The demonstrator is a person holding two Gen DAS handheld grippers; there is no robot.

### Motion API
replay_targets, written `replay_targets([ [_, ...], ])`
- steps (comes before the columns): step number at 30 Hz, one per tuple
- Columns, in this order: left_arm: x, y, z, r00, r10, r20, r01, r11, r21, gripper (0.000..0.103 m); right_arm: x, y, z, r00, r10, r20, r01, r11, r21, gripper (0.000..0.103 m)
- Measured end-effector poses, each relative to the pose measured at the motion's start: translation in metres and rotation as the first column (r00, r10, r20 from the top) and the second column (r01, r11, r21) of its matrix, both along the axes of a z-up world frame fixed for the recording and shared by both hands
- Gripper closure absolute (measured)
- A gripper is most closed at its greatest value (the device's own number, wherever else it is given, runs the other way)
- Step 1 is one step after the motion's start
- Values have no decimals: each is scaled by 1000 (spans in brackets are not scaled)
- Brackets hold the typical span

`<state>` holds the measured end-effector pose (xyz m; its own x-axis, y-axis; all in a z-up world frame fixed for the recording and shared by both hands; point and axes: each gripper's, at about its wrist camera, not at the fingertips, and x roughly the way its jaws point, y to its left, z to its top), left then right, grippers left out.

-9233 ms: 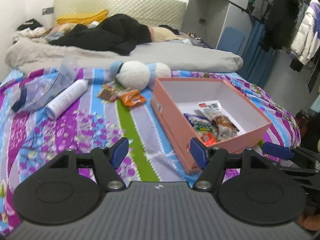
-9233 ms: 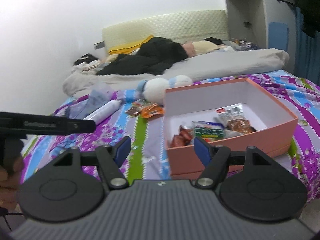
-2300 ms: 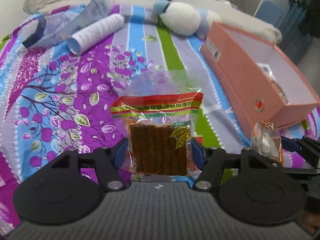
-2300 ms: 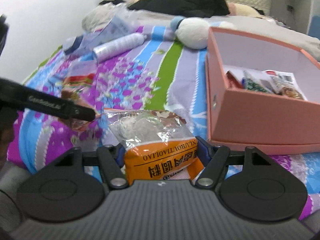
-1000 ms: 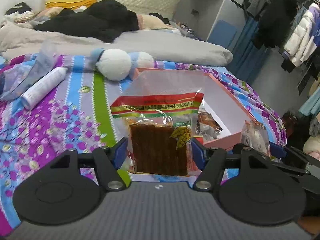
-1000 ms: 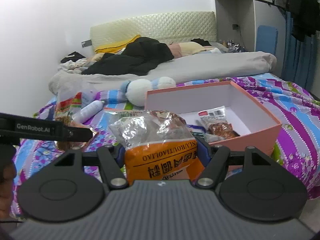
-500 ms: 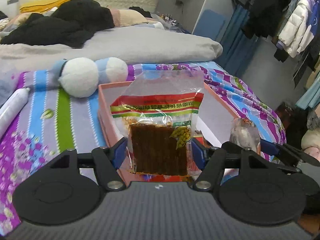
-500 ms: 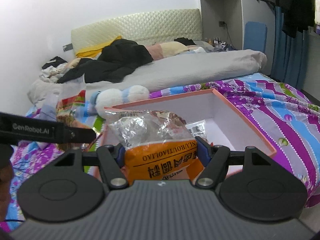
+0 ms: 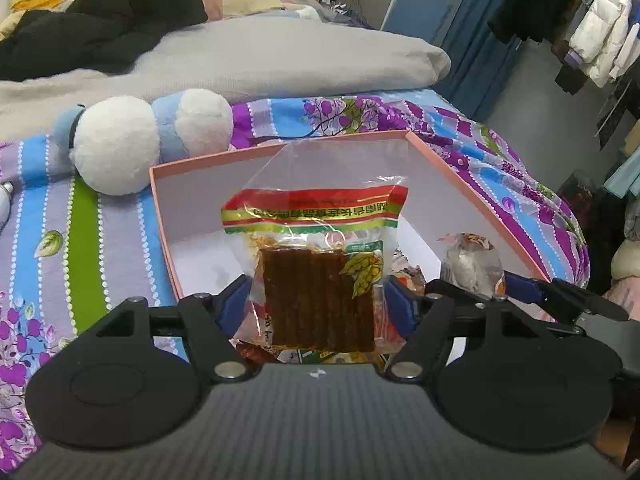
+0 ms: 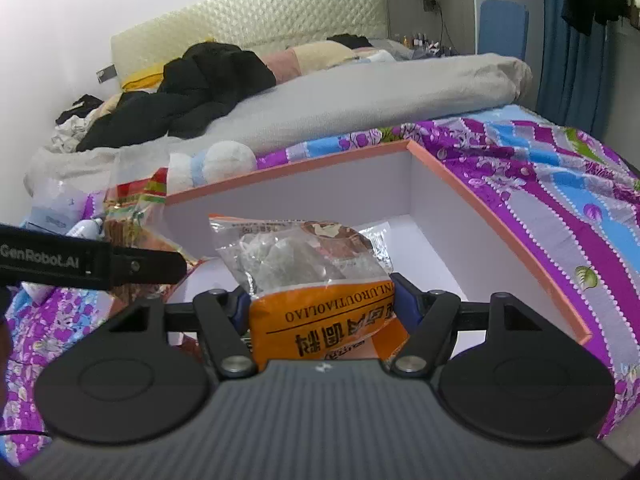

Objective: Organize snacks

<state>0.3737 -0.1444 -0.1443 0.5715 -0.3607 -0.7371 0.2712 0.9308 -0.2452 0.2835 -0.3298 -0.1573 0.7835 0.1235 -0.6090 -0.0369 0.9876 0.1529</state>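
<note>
Beyond the far-left corner of the pink box (image 9: 460, 184), a plush toy (image 9: 120, 152) lay touching the outside wall, clear of the work. Over the box's near-left part, the left gripper (image 9: 316, 304) had the red-topped packet of brown strips (image 9: 320, 280) standing upright between its pads. Its jaws had just been easing apart, though the packet's clear margins looked to be pinched. To the right, over the box's near side, the right gripper (image 10: 320, 308) clamped the orange packet (image 10: 320, 320) firmly, crinkled clear end pointing into the box.

The likely trouble was on the left: the tall, floppy packet could slip out of the loosening grip tilted and come to rest on the near wall, or spill onto the bedspread if let go too close to that edge. With both tools close side by side, a simultaneous drop could also stack one packet crookedly on the snacks already lying on the box floor.

Both hands pointed their grippers downward and forward into the box, the left more steeply than the right.
</note>
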Motion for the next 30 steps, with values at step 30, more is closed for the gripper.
replay_targets([
  [30,-142,47,105,981,30,192,-19,998,-59,16,-100,13,78,987,-43,153,38,999,35,19],
])
